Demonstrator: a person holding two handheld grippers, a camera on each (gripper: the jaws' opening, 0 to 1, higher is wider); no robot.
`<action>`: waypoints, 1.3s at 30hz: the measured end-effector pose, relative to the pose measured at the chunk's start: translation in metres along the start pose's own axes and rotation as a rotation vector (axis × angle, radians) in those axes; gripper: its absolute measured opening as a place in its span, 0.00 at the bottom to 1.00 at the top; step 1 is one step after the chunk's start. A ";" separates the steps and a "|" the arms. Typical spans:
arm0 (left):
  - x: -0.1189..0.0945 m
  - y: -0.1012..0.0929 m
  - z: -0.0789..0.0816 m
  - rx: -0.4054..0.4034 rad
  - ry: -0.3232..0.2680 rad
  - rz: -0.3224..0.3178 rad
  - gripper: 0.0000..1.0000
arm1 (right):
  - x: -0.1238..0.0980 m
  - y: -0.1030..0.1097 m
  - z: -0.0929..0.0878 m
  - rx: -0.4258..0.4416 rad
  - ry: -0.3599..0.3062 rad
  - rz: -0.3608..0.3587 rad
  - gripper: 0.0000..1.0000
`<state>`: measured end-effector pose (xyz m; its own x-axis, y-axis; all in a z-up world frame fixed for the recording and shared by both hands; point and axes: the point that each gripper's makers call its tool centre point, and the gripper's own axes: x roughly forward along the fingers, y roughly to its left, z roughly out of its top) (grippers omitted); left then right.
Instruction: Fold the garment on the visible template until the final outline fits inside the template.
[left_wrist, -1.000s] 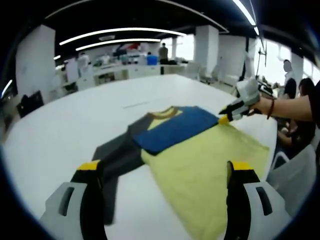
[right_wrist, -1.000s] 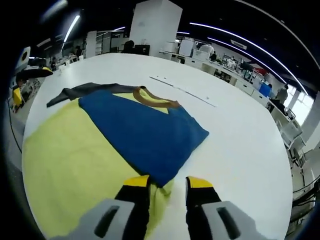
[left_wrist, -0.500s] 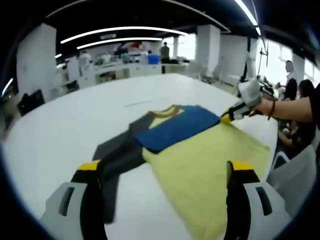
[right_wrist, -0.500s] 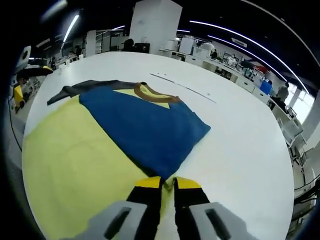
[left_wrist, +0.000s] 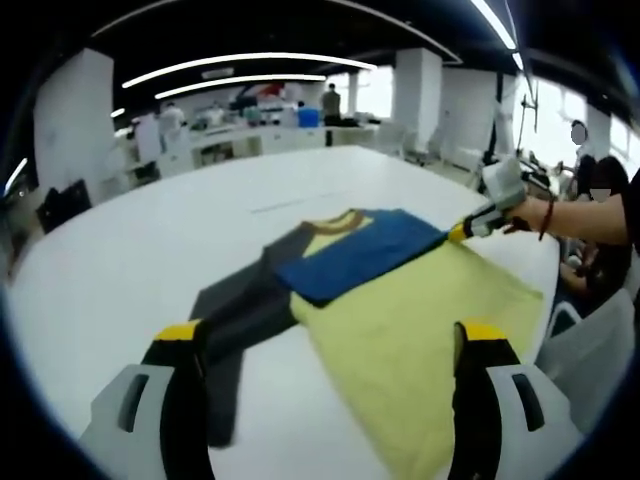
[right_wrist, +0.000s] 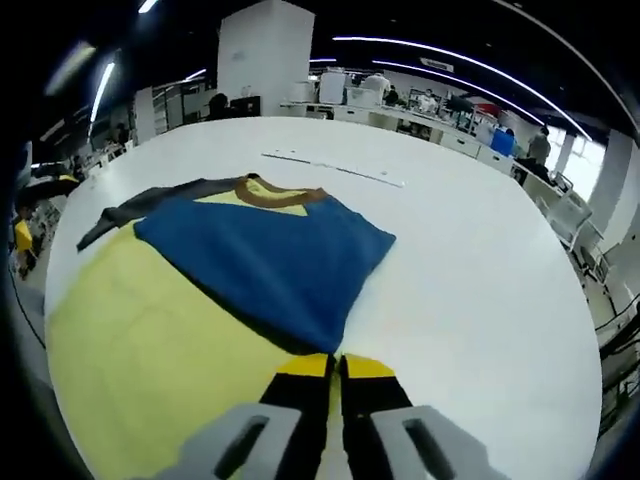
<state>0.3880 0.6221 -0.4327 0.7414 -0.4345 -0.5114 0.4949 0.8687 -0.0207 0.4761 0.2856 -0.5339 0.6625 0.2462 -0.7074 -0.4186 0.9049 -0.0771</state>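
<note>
A yellow shirt (left_wrist: 420, 320) with a brown collar lies on the white table (left_wrist: 150, 250). Its blue sleeve (left_wrist: 355, 255) is folded across the chest. The other sleeve, dark grey (left_wrist: 235, 320), stretches toward my left gripper (left_wrist: 330, 350), which stands open above the table with nothing between its jaws. My right gripper (right_wrist: 333, 367) is shut on the shirt's edge where the blue sleeve (right_wrist: 260, 255) meets the yellow body (right_wrist: 150, 360). The right gripper (left_wrist: 462, 232) also appears in the left gripper view, held by a hand at the shirt's far corner.
A thin pale strip (right_wrist: 335, 170) lies on the table beyond the collar. People sit at the table's right edge (left_wrist: 600, 210) in the left gripper view. Desks, chairs and pillars stand around the room behind the table.
My right gripper closed its jaws on the shirt's edge and then drew it slightly outward, tautening the blue sleeve. The left gripper has stayed open and still.
</note>
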 end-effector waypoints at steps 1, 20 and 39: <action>0.000 0.000 0.000 0.002 0.001 0.001 0.99 | 0.000 0.001 -0.001 -0.007 0.006 0.000 0.00; -0.015 0.029 -0.012 -0.024 0.026 0.078 0.99 | -0.003 -0.005 -0.010 -0.052 0.053 -0.033 0.00; -0.022 0.071 -0.020 -0.115 0.001 0.196 0.93 | -0.011 -0.023 -0.013 0.045 0.024 -0.057 0.10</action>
<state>0.3981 0.6985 -0.4406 0.8176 -0.2545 -0.5165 0.2864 0.9579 -0.0186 0.4707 0.2572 -0.5339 0.6692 0.1856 -0.7196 -0.3520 0.9320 -0.0870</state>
